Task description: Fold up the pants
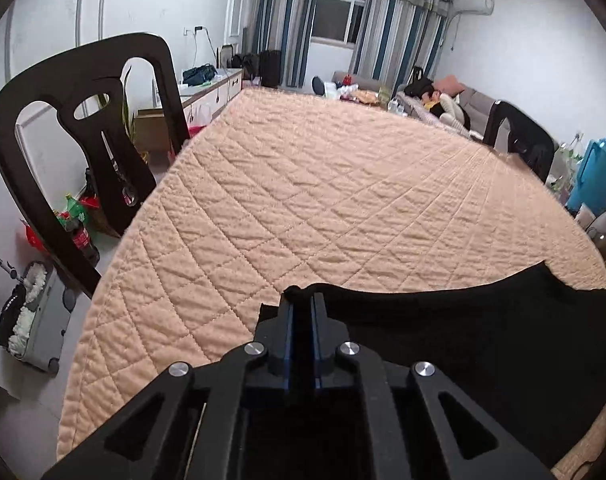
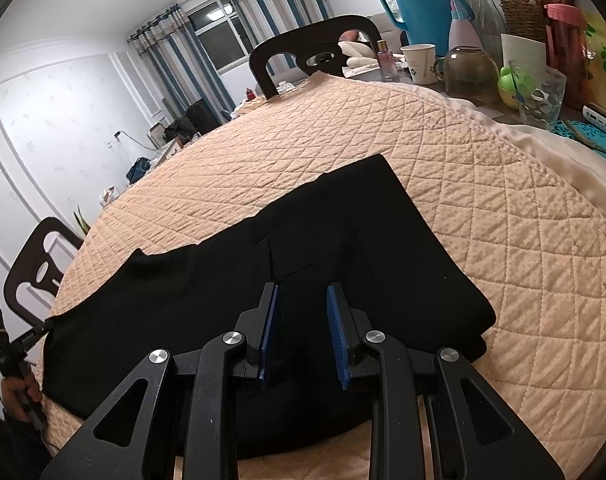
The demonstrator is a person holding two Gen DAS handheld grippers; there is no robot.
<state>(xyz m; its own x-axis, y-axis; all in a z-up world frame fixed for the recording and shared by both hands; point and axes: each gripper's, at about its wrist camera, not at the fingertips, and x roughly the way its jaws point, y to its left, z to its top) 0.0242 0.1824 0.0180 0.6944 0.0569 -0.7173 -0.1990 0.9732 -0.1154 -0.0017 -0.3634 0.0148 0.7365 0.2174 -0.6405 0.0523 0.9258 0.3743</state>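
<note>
Black pants (image 2: 323, 248) lie spread on a peach quilted table cover (image 2: 503, 208). In the left wrist view the pants (image 1: 483, 340) stretch to the right from my left gripper (image 1: 303, 296), which is shut on their edge near the table's near left side. The left gripper also shows at the far left of the right wrist view (image 2: 43, 328), pinching the pants' end. My right gripper (image 2: 303, 296) is open, its blue pads (image 2: 270, 332) hovering just above the pants near the pocket seam, holding nothing.
Dark chairs stand at the table's left (image 1: 83, 140) and far side (image 2: 315, 52). A blue jug (image 2: 415, 4), cups, bottles and a basket crowd the table's right edge. Bottles and a mop bucket (image 1: 35, 312) sit on the floor at left.
</note>
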